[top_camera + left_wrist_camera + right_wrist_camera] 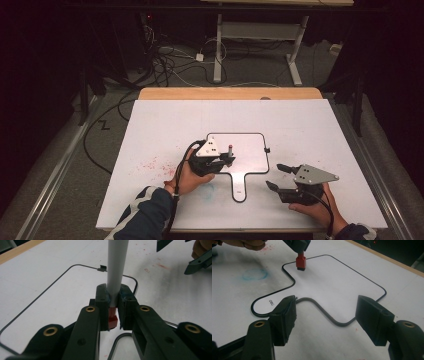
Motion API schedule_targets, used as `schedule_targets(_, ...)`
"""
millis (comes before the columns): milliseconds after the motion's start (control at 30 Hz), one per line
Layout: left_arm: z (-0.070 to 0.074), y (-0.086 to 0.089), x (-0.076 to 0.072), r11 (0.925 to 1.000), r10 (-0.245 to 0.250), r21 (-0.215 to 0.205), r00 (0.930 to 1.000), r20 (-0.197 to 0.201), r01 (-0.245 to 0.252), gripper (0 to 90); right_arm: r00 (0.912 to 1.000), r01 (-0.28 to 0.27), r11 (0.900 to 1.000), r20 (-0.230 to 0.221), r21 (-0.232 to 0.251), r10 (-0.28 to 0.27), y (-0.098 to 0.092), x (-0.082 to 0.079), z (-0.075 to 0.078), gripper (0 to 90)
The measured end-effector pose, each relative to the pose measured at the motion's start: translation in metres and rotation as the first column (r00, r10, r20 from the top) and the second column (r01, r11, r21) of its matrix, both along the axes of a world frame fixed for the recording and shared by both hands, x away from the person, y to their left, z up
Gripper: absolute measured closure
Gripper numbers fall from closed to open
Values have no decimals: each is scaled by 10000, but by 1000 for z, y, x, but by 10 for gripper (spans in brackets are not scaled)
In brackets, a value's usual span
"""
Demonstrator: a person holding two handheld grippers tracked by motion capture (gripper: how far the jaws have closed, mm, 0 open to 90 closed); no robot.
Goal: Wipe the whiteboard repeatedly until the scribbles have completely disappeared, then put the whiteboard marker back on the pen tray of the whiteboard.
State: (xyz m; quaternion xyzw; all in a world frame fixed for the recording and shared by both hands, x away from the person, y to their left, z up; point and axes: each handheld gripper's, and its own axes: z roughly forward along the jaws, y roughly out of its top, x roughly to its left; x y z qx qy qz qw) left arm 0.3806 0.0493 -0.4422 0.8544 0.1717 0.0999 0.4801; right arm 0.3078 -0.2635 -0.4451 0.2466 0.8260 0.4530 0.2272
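L gripper (113, 307) pinches a grey marker w/ red cap (112, 318), held upright over the paddle-shaped whiteboard (250, 150), near its handle-side edge. R gripper (325, 315) spread wide, empty, off board's right. Board looks unmarked; cap on, so prob. writing not yet started.

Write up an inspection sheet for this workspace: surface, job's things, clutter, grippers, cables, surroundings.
Surface: white tabletop with red specks and a faint blue ring; wooden edge at the far side.
Job's things: paddle-shaped whiteboard with a dark rim, lying flat; grey marker with a red end.
Clutter: nothing seen.
Grippers: left gripper shut on the marker, held upright over the whiteboard; right gripper open, empty, beside the board's handle.
Cables: one trails from each gripper; a tangle on the floor beyond the table.
Surroundings: dark room, white desk frame behind.
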Motion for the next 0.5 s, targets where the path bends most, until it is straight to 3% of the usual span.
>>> schedule_targets(167, -2, -15, 0, 9997, -227, 95, 9996, -142, 228, 787, 9998, -119, 9999, 172, 7, 119, 4, 0, 6, 379)
schedule_targets(367, -3, -28, 2, 9994, -341, 76, 9990, -290, 343, 787, 9995, -119, 9976, 316, 689, 98, 13, 7, 21, 385)
schedule_targets(500, -3, -34, 0, 9988, -449, 196, 9986, -266, 454, 787, 9985, -375, 9965, 419, 750, 345, 27, 13, 25, 393)
